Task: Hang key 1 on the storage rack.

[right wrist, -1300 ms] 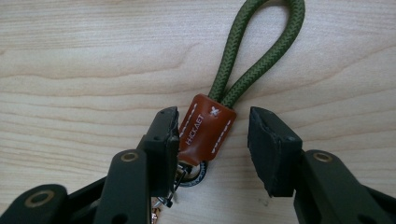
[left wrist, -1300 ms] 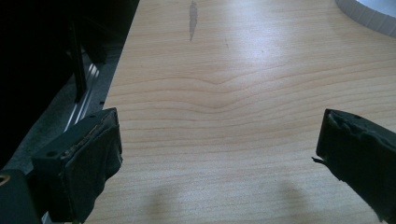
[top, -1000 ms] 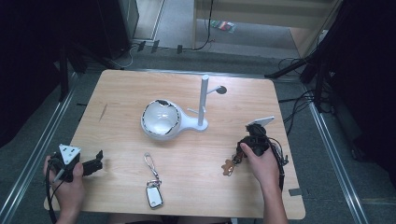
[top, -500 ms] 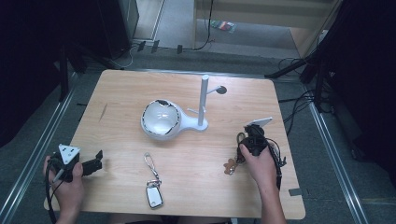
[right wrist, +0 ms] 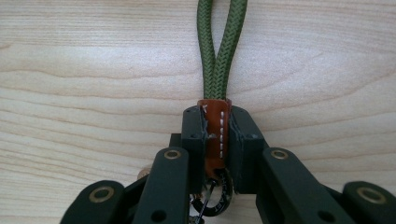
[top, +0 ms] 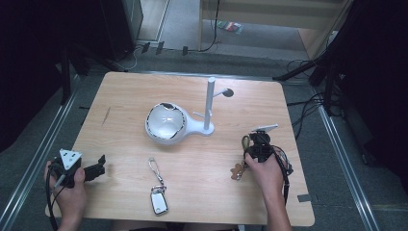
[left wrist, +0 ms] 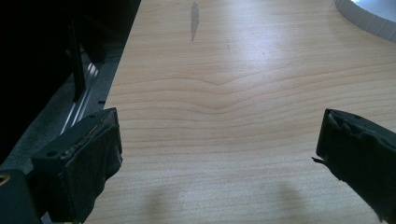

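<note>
My right gripper (top: 259,142) (right wrist: 217,125) rests low on the table's right side, shut on a keychain. Its jaws pinch the brown stitched leather sleeve (right wrist: 215,135). A green cord loop (right wrist: 220,46) (top: 246,141) runs out ahead of them, flat on the wood. A metal ring (right wrist: 219,189) hangs behind the sleeve, and brown leather pieces (top: 236,171) lie by the hand. My left gripper (top: 97,166) (left wrist: 217,154) sits at the front left corner, open, with bare wood between its jaws.
A white stand with a round bowl base (top: 165,123), an upright pole (top: 210,103) and a side peg (top: 226,92) occupies the table's middle. A car key fob (top: 158,202) on a ring and clip (top: 155,169) lies near the front edge.
My right hand has shifted very slightly to the left while keeping its grip on the keychain. The left gripper has stayed put.
</note>
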{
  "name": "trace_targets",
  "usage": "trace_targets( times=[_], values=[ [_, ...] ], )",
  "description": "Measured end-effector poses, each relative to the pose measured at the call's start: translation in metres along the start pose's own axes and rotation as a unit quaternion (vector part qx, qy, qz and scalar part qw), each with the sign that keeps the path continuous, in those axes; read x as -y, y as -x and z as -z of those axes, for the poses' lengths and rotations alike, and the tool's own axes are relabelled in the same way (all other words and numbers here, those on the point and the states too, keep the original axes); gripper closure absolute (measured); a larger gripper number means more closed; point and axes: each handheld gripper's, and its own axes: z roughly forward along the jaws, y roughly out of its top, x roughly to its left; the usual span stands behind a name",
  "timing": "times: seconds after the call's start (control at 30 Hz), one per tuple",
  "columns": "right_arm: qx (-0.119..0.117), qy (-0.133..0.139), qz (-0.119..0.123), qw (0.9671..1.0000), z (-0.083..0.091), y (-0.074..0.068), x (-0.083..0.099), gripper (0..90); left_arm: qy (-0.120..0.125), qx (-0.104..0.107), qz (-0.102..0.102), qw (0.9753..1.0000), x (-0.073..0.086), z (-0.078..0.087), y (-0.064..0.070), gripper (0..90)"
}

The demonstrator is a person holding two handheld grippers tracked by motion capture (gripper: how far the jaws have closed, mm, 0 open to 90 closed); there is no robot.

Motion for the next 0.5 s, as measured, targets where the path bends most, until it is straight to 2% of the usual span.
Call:
trace_targets(
  times=[0.03,0.2,0.3,0.4,0.5],
  values=[
    [0.001,0.005,0.008,1.0000,0.000,0.000,0.001,79.4,-0.001,0.001,0.000,1.0000,0.000,0.000,0.000,0.3],
    [0.000,0.025,0.011,0.9996,0.002,-0.003,0.003,79.9,0.000,0.001,0.000,1.0000,0.000,0.000,0.000,0.3],
    [0.002,0.053,0.017,0.9985,0.010,-0.005,0.004,80.2,0.000,0.001,0.000,1.0000,0.000,0.000,0.000,0.3],
    [0.001,0.065,0.018,0.9977,0.014,-0.007,0.005,80.3,-0.001,0.002,0.000,1.0000,0.000,0.000,-0.001,0.3],
    [-0.001,0.091,0.021,0.9957,0.022,-0.009,0.006,80.3,-0.001,0.002,-0.001,1.0000,0.000,0.000,-0.001,0.3]
  ],
)
